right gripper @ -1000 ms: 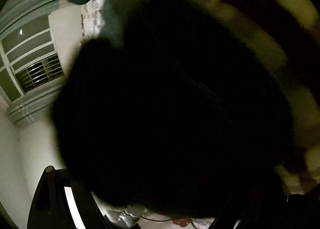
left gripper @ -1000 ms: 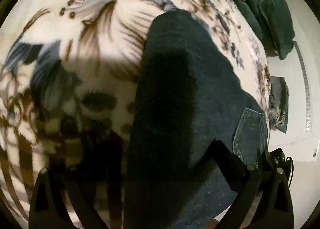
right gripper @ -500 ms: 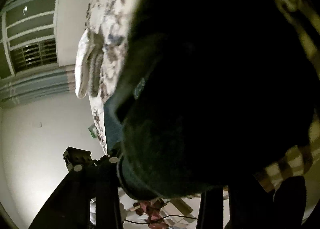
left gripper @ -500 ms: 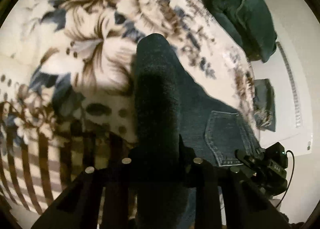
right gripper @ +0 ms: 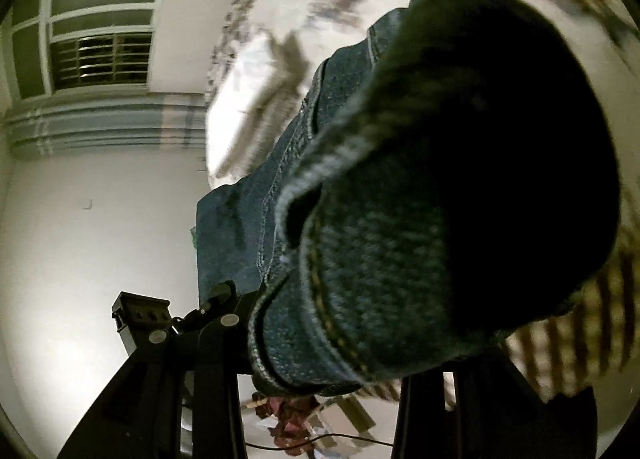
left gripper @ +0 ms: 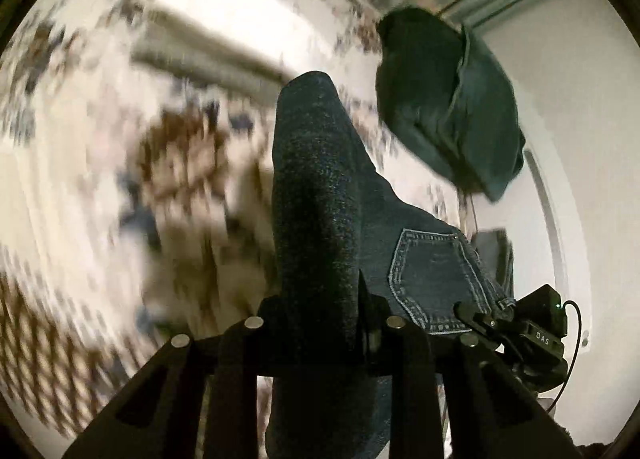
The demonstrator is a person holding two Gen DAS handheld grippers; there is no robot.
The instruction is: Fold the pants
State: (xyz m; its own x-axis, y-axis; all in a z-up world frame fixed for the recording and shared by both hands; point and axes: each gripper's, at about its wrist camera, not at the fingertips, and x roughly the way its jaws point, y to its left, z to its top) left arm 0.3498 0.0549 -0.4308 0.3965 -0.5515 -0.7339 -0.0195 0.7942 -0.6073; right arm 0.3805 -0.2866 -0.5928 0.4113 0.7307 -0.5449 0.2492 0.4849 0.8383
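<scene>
Dark blue jeans (left gripper: 320,227) hang between both grippers above a floral blanket (left gripper: 100,131) on a bed. My left gripper (left gripper: 320,331) is shut on a fold of the denim, which rises as a ridge in front of the camera; a back pocket (left gripper: 432,279) shows to the right. My right gripper (right gripper: 320,371) is shut on a thick stitched hem of the jeans (right gripper: 400,259), which fills most of the right wrist view. The other gripper shows in each view, in the left wrist view (left gripper: 516,331) and in the right wrist view (right gripper: 180,323).
A dark green pillow (left gripper: 448,99) lies at the far end of the bed. White walls and a barred window (right gripper: 100,59) stand beyond. Clutter with a cable (right gripper: 296,423) lies on the floor below.
Both grippers have closed on the jeans and lifted them off the blanket. The views have tilted up toward the wall and pillow, and the blanket is motion-blurred.
</scene>
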